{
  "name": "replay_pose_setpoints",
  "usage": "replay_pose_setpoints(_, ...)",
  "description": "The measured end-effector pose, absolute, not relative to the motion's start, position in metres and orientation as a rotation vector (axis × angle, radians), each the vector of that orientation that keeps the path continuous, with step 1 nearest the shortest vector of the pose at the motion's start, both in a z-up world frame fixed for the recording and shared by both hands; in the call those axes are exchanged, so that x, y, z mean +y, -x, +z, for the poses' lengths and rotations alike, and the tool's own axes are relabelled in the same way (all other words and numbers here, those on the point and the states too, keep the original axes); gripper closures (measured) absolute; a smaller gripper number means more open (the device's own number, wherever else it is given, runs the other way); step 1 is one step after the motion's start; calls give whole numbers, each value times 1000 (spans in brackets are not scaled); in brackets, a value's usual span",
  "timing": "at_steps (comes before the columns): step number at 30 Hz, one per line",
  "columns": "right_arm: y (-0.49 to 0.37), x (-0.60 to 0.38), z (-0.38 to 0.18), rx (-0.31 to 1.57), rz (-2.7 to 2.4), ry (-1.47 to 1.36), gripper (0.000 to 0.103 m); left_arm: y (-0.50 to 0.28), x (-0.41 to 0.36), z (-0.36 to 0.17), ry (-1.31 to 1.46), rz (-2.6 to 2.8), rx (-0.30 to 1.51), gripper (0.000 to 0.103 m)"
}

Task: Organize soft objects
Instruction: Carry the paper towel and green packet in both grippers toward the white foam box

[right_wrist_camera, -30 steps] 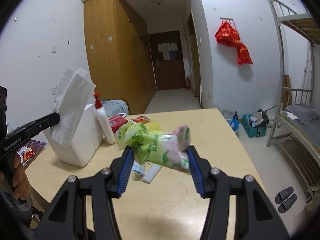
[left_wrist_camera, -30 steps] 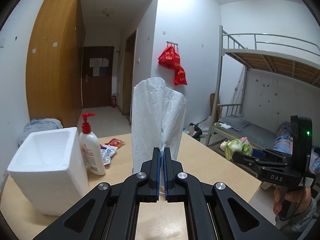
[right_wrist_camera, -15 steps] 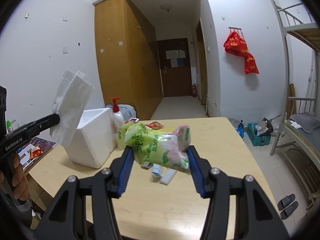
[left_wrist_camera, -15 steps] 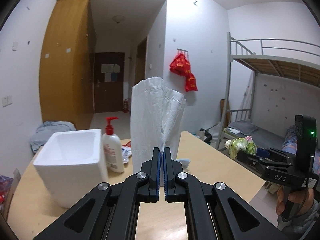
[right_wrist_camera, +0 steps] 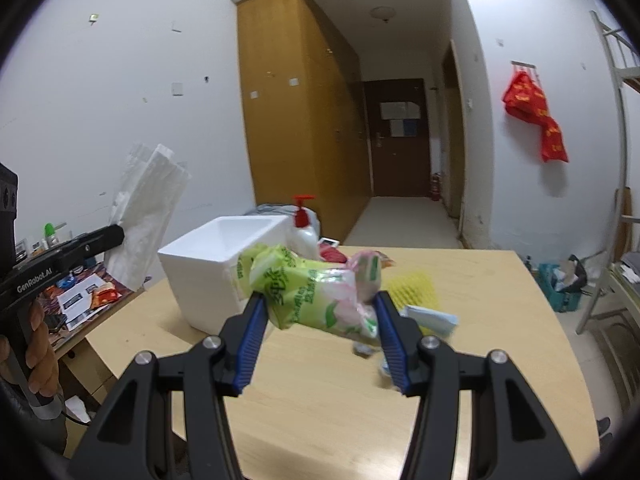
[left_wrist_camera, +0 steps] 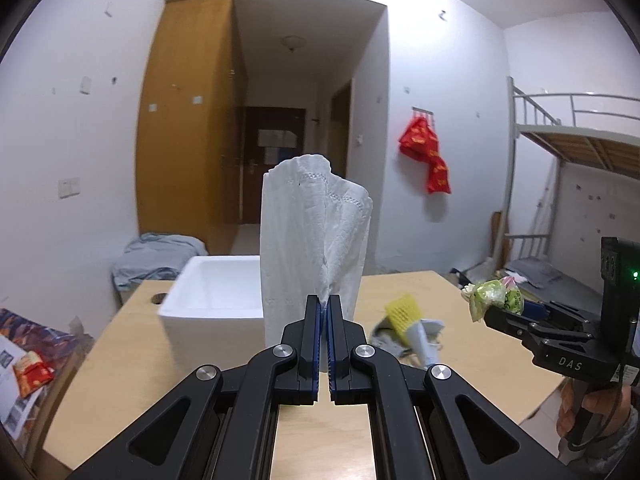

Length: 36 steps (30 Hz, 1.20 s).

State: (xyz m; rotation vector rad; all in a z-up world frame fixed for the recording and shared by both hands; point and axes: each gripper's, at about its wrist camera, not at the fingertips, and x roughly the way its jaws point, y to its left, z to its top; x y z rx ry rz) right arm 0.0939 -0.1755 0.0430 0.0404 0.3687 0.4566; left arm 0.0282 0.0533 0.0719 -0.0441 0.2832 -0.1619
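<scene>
A light wooden table (right_wrist_camera: pixel 500 288) is stretching out below and ahead of both grippers. A white foam box (right_wrist_camera: pixel 216 256) is sitting on it, open side up, just behind and left of the left gripper (left_wrist_camera: pixel 323 312) and ahead-left of the right gripper (right_wrist_camera: pixel 318 320). The left gripper is pinching a stack of white paper towels (left_wrist_camera: pixel 312 240) at its lower edge, jaws nearly touching, and the sheets are standing upright above the fingertips, in front of the box's right side. The right gripper is clamping a green and pink packet of tissues (right_wrist_camera: pixel 316 292) crosswise between its blue pads, jaws about half apart, the packet sticking out past the left pad and hanging above the tabletop. A white pump bottle with a red top (right_wrist_camera: pixel 302 228) is standing just behind the box, ahead of the right gripper. A yellow mesh piece (right_wrist_camera: pixel 412 286) and a pale blue packet (right_wrist_camera: pixel 430 316) are lying on the table just right of the held tissues, blurred. A hand (right_wrist_camera: pixel 38 344) is gripping the left gripper's handle.
</scene>
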Motion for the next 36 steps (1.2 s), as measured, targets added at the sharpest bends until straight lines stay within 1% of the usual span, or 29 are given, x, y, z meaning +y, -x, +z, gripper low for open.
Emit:
replay_pose_setpoints(20,-110,-99,57,361,657,48,45,-7,116,68,86,28,272,100)
replay_pose_setpoints(36,-127,-73,62,369,696,63,45,-33,130,71,92,10,295,100)
